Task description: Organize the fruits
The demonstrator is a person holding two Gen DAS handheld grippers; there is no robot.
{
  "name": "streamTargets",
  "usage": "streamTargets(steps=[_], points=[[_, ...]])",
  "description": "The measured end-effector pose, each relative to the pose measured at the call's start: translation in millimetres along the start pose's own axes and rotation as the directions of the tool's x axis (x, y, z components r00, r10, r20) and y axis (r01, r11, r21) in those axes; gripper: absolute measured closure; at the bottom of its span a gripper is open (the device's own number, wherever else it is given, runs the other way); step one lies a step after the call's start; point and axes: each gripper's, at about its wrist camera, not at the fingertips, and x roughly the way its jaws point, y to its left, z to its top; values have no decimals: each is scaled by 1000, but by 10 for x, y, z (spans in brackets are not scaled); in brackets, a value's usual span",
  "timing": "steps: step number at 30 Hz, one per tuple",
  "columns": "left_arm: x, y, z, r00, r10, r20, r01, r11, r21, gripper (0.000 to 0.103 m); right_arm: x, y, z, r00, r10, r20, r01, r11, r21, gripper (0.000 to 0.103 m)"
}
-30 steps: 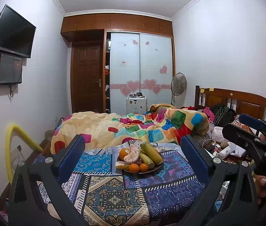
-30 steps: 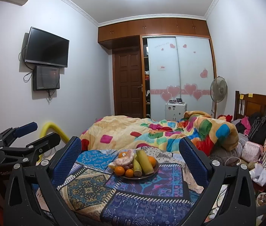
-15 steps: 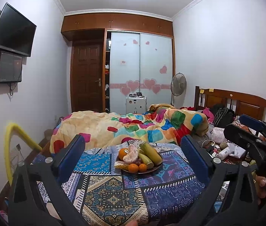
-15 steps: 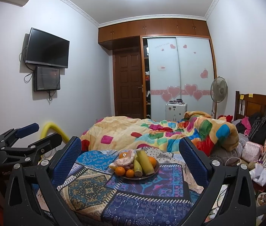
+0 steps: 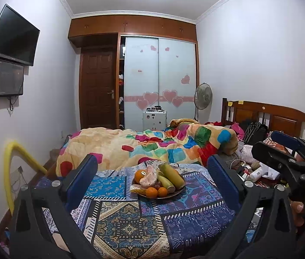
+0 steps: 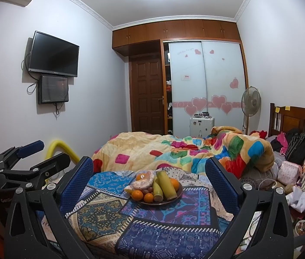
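A brown plate (image 5: 175,195) of fruit sits on a patterned blue cloth (image 5: 130,222) on the bed. It holds oranges (image 5: 151,192), green-yellow sugarcane pieces (image 5: 172,176) and a bagged pinkish fruit (image 5: 149,176). The plate also shows in the right wrist view (image 6: 179,191), with oranges (image 6: 137,195) and sugarcane pieces (image 6: 166,185). My left gripper (image 5: 152,179) is open and empty, well short of the plate. My right gripper (image 6: 149,181) is open and empty, also short of it. Each gripper shows at the edge of the other's view.
A colourful patchwork quilt (image 5: 152,146) lies bunched behind the cloth. Bags and clutter (image 6: 293,168) fill the right by the wooden headboard (image 5: 271,114). A yellow tube (image 5: 11,164) curves at the left wall. A fan (image 6: 250,102), wardrobe and door stand at the back.
Both views have shifted very slightly; the grippers stay open and the plate of fruit has not moved.
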Motion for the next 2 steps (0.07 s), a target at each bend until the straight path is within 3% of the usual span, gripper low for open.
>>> streamTargets(steps=[2], points=[[2,4,0,1000,0,-1,0,1000,-3,0,2,0,1,1000,-1,-2,1,1000,-1,0]])
